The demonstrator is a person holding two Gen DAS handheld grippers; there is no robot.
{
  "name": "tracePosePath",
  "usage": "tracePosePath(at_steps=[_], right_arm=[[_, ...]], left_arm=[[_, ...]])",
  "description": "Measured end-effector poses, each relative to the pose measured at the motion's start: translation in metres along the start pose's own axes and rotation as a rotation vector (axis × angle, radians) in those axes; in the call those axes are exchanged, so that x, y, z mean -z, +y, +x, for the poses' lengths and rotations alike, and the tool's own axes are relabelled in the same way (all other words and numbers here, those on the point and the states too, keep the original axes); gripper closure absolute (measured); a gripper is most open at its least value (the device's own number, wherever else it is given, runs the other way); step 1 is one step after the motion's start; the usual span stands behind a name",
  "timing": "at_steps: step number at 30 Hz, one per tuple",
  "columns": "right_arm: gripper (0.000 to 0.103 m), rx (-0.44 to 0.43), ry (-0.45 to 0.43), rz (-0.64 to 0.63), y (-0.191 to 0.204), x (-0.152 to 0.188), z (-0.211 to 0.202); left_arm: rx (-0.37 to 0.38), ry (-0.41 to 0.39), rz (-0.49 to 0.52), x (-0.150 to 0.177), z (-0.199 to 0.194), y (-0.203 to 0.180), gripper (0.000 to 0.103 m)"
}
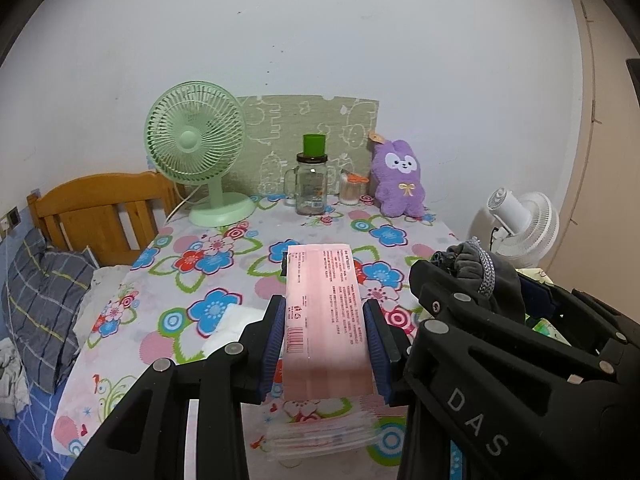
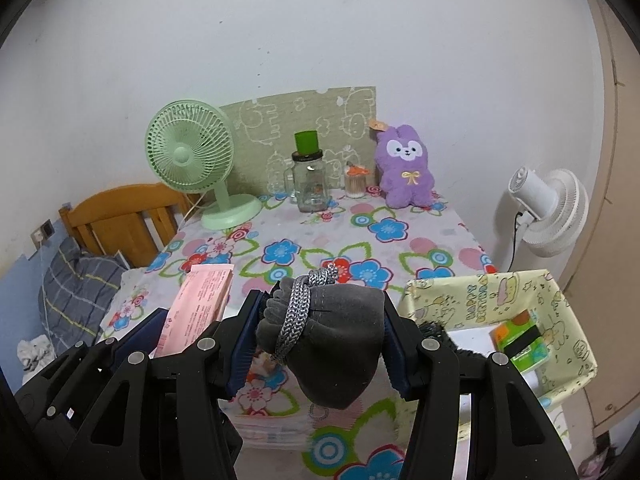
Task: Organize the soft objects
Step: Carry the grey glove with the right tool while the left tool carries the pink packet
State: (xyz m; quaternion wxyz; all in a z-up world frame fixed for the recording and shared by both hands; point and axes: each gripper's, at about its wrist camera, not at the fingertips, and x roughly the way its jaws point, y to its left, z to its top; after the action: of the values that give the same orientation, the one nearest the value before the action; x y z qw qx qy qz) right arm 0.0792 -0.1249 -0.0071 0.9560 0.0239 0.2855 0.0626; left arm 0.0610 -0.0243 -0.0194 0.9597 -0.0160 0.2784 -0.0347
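- The left gripper (image 1: 327, 344) has its blue-padded jaws closed on a pink pack (image 1: 326, 312), held flat above the table (image 1: 208, 280) at the 6 o'clock part of the left wrist view.
- In the right wrist view that pack (image 2: 200, 304) shows at 9 o'clock, tilted, just beside the right gripper.
- Under the pack, at the table's near edge, lies a stack of similar pink-and-white packs (image 1: 320, 432).
- The right gripper (image 2: 320, 336) has its jaws closed on a grey pouch (image 2: 336, 344) with a braided silver cord (image 2: 300, 312) wrapped round it; the pouch bulges and hangs below the pads.
- In the left wrist view the right gripper (image 1: 472, 280) and pouch (image 1: 492, 280) sit at 3 o'clock.
- A yellow cartoon-print box (image 2: 560, 304) sits at 3 o'clock of the right wrist view, beside the table, with a green packet (image 2: 520, 344) inside.
- At the table's far edge, from 11 to 1 o'clock: a green fan (image 1: 196, 144), a glass jar (image 1: 312, 184) with a green cup on its lid, a small swab jar (image 1: 350, 190), and a purple plush rabbit (image 1: 400, 178) leaning against a green board.
- A white fan (image 2: 548, 208) stands off the table at 2 o'clock.
- A wooden bed frame (image 1: 96, 216) and a grey checked pillow (image 1: 44, 300) lie at 9 o'clock.
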Motion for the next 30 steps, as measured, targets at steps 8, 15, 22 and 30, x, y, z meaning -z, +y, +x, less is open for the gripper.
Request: tracePosePath(at_steps=[8,15,22,30], right_arm=[[0.045,0.024,-0.007,0.002,-0.019,-0.005,-0.001],[0.045,0.049,-0.012,0.013,-0.037,-0.008,-0.002],[0.045,0.084,-0.016,0.017,-0.058,-0.009,-0.002],[0.045,0.119,-0.016,0.040,-0.083,-0.008,-0.004]], left_arm=[[0.027,-0.005,0.016,-0.006,0.006,-0.018,0.063],[0.057,-0.006,0.033,-0.009,0.012,-0.037,0.063],[0.094,-0.006,0.053,-0.010,0.020,-0.058,0.063],[0.131,0.002,0.080,-0.011,0.027,-0.084,0.063]])
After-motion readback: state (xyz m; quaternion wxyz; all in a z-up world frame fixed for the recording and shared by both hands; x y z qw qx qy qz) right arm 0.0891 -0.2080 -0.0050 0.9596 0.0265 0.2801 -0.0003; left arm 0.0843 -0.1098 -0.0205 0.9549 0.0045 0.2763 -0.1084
